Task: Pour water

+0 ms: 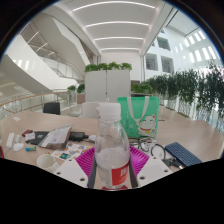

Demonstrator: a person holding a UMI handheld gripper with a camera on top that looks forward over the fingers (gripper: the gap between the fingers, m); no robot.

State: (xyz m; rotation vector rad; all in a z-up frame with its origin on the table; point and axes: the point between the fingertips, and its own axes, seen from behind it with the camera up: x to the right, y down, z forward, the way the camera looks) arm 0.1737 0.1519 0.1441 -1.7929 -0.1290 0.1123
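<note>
bottle (112, 150) — clear plastic, red label | upright | between the pads

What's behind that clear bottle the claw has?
Behind the bottle, on the cluttered table, stands a green bag, partly covered by it. Whatever lies directly behind the bottle's label is hidden.

The single camera rides on the gripper (112, 172), looking forward and level, close over a cluttered tabletop (185, 125) into an atrium.

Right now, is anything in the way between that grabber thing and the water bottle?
Nothing visible is. The clear plastic water bottle with a red label already stands between the fingers of the hand-held gripper. Whether both fingers press on it cannot be told. No cup to pour into is clearly visible.
</note>
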